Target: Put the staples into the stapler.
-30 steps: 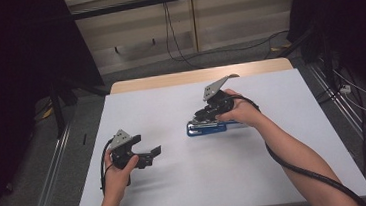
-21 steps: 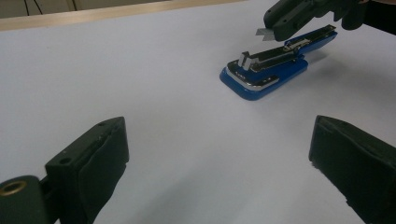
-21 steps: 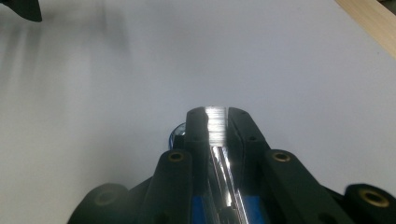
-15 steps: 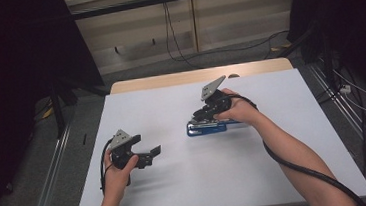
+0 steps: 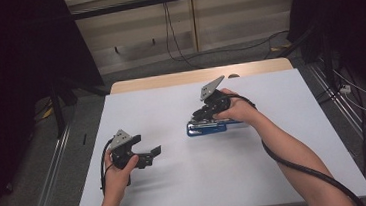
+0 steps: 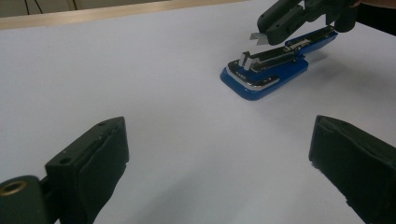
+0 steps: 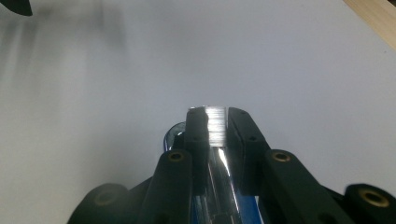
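Note:
A blue stapler (image 5: 207, 129) lies on the white table (image 5: 257, 176), its silver magazine bared on top (image 6: 264, 74). My right gripper (image 5: 198, 116) hovers just above the stapler's front end, shut on a short silver strip of staples (image 7: 216, 122). The strip's tip juts from the jaws over the stapler (image 6: 256, 37). The blue body shows below my right gripper (image 7: 216, 116). My left gripper (image 5: 153, 155) rests low at the table's left, open, its jaws wide apart with nothing between them (image 6: 219, 135), facing the stapler.
The white sheet covers a wooden table whose bare far edge (image 5: 169, 79) shows at the back. Black cables trail from both grippers. Metal rails (image 5: 51, 169) run along the floor on each side.
My right gripper has edged slightly left above the stapler with the staple strip in it. The left gripper has stayed put.

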Tool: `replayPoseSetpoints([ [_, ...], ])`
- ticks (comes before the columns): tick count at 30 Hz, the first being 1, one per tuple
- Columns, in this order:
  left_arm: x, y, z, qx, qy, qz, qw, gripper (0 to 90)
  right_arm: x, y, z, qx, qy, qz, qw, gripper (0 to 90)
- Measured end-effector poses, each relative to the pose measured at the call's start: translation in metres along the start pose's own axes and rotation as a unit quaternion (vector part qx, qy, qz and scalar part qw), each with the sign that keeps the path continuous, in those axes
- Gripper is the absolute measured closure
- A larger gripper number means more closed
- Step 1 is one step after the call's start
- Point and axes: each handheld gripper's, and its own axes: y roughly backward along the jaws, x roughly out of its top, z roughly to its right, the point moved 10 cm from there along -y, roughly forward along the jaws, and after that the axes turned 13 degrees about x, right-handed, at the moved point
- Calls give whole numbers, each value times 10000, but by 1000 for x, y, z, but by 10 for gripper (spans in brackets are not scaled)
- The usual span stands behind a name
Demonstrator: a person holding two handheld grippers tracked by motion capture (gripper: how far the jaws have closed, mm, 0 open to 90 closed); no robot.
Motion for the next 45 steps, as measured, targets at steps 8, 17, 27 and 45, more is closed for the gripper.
replayPoseSetpoints([
  [8,0,0,0,6,13,6,10000,50,-1,-2,-1,42,40,-58,10000,797],
  [17,0,0,0,4,4,3,10000,50,-3,-6,-2,88,84,-107,9999,797],
  [27,-1,-1,0,-3,-17,-17,10000,50,-5,-7,-3,108,80,-122,9998,797],
  [45,-1,-2,1,-1,-24,-25,10000,50,-4,-12,-3,171,132,-139,9997,797],
])
